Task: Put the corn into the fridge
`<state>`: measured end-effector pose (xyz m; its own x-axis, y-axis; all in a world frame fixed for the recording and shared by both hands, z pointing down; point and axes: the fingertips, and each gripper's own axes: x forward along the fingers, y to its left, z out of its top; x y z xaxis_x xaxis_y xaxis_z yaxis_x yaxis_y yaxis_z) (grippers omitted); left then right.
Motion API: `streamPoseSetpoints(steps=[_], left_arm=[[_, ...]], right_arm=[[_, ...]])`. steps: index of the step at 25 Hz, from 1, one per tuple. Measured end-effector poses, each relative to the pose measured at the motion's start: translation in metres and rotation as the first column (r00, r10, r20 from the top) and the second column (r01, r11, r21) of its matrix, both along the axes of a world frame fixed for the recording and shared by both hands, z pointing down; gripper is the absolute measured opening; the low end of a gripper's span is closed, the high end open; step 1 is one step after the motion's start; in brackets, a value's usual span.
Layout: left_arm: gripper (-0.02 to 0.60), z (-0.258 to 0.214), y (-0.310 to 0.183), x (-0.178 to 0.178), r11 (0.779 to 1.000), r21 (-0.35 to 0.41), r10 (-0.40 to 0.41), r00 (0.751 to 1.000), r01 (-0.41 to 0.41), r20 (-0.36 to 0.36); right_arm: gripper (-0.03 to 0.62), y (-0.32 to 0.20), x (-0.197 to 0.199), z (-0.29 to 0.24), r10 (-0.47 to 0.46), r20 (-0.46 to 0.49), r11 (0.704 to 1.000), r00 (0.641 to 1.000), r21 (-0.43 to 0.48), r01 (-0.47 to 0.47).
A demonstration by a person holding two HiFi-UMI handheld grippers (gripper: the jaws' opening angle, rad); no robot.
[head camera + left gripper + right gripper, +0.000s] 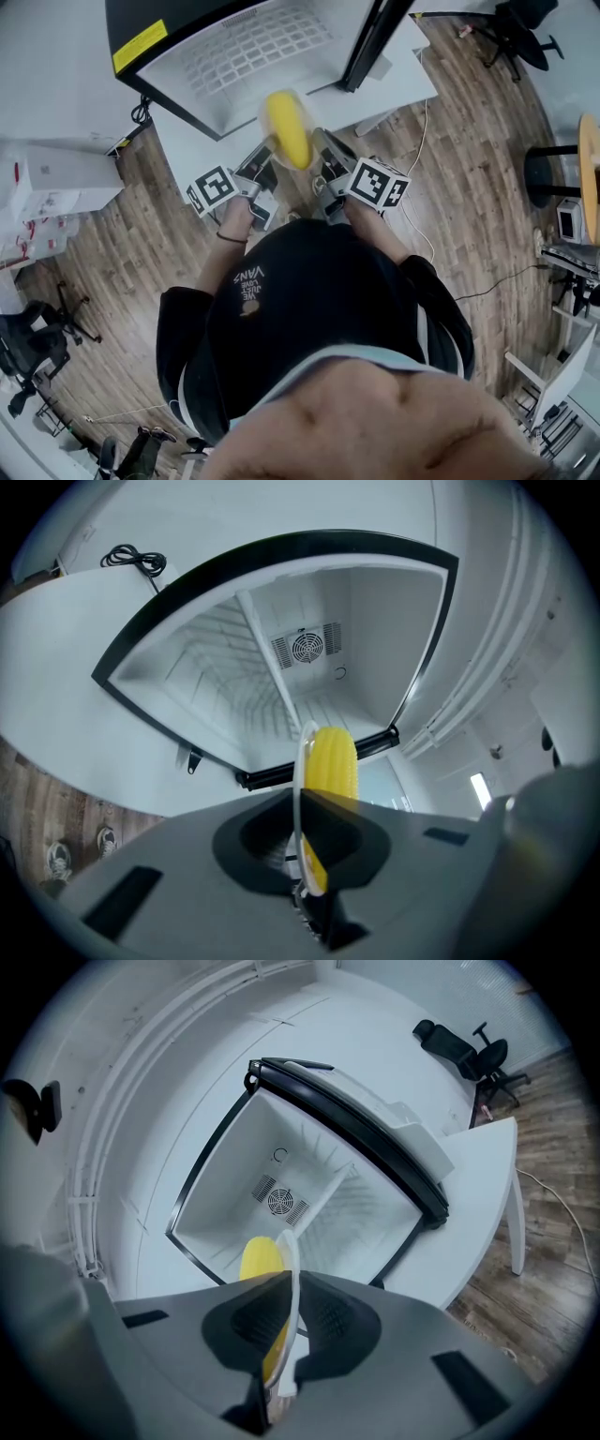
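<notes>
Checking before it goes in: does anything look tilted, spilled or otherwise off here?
Nothing stands out. The corn sits on the plate, whose rim the left gripper and right gripper each pinch, facing the open fridge.

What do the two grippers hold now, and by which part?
A white plate bearing the corn, held by its rim: the left gripper on one side, the right gripper on the opposite side.

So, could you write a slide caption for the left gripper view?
Left gripper clamps a plate of corn before the open fridge.
</notes>
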<state>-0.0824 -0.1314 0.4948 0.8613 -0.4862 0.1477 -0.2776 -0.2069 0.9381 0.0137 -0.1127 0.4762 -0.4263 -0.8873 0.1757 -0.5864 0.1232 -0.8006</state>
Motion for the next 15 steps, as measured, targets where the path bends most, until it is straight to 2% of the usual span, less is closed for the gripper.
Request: streamPoseSetpoints(steps=[15], left_arm=[[0.031,-0.009,-0.049,0.013,0.995,0.013,-0.099,0.995,0.099,-0.012]], right_arm=[[0.026,-0.060,0.016,-0.008,-0.104,-0.002,0.994,0.995,0.018,0.104]])
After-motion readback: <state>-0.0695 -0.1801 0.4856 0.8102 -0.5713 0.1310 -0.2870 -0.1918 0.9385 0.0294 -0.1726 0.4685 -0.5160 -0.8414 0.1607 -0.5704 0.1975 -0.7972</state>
